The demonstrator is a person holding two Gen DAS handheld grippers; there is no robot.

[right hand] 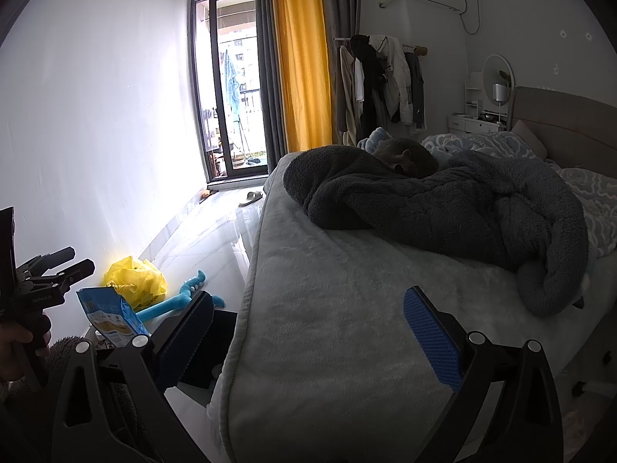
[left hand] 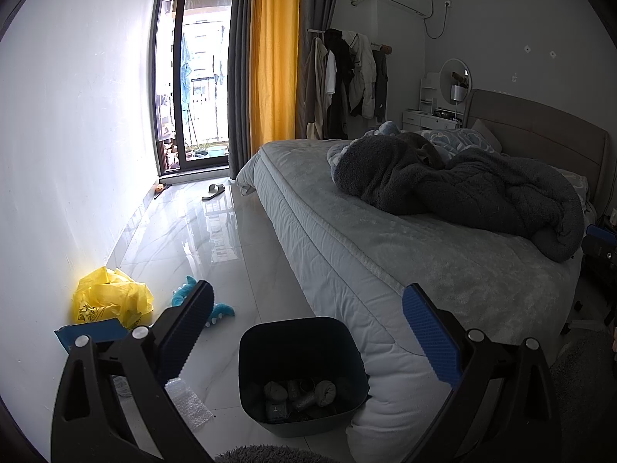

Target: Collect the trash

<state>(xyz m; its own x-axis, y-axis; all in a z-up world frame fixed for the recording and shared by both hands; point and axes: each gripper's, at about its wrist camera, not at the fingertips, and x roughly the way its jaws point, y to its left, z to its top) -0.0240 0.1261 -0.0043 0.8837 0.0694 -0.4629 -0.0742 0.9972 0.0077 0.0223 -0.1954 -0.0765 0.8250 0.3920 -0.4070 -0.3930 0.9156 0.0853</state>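
My left gripper (left hand: 308, 332) is open and empty, hanging above a dark bin (left hand: 300, 351) that stands on the floor against the bed's corner. Crumpled grey items lie in the bin's bottom. Left of the bin lie a sheet of bubble wrap (left hand: 189, 401), a blue snack packet (left hand: 92, 333) and a crumpled yellow plastic bag (left hand: 112, 297) by the wall. My right gripper (right hand: 310, 337) is open and empty over the bed's edge. The right wrist view also shows the packet (right hand: 112, 316), the yellow bag (right hand: 135, 277), part of the bin (right hand: 218, 343) and the left gripper (right hand: 83, 258), which a hand holds.
A bed (left hand: 385, 239) with a dark fleece blanket (left hand: 462, 189) fills the right side. A blue plush toy (left hand: 218, 308) lies on the glossy tiled floor. A slipper (left hand: 213, 191) lies near the balcony door. A grey shaggy rug (left hand: 262, 455) lies under me. The white wall is close on the left.
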